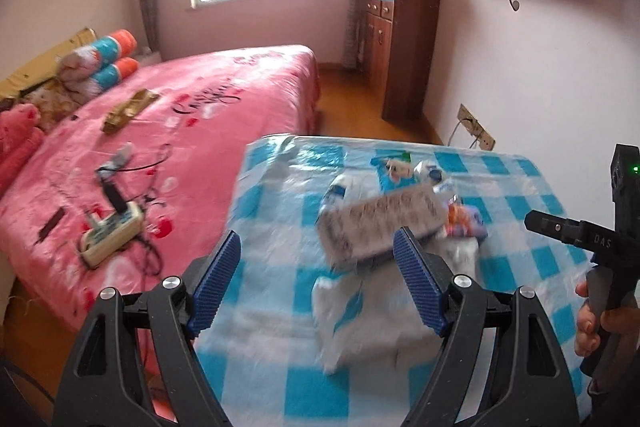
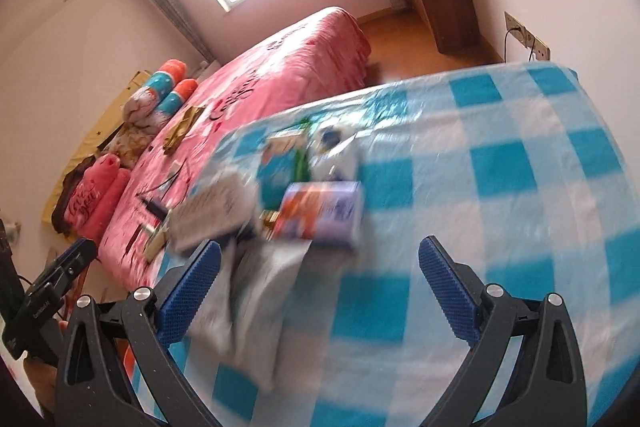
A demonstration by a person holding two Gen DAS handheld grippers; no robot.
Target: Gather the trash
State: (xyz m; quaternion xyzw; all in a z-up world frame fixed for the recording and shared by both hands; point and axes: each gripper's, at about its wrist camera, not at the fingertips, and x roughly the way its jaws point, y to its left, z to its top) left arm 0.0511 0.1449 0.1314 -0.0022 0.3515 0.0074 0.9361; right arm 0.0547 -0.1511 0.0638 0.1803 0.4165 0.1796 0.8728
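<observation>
Your left gripper (image 1: 318,281) hangs over the near part of the table (image 1: 520,183) with its 2 blue-padded jaws spread apart and nothing between them; your right gripper (image 2: 320,291) is likewise released, jaws wide and empty, over the same blue-and-white checked cover. Just beyond your left gripper's fingertips lies the trash: a crumpled white plastic bag (image 1: 360,323) flat on the cloth, and past it a blurred grey-white packet (image 1: 380,223) resting partly on the bag. To the right of that packet sits an orange-and-purple carton (image 1: 466,223), and farther back lie a blue-and-white wrapper (image 1: 394,169) and some smaller scraps, too smeared to name. The bag looks slack, and whether anything sits inside it you cannot tell from here. In the right wrist view the carton (image 2: 320,213) lies just beyond the gap between your jaws, touching the bag's far edge. To the left of the table stands a pink bed (image 1: 224,95) carrying a power strip (image 1: 112,235) with cables. A dark wooden cabinet (image 1: 404,51) stands at the far wall, folded bedding on top.
</observation>
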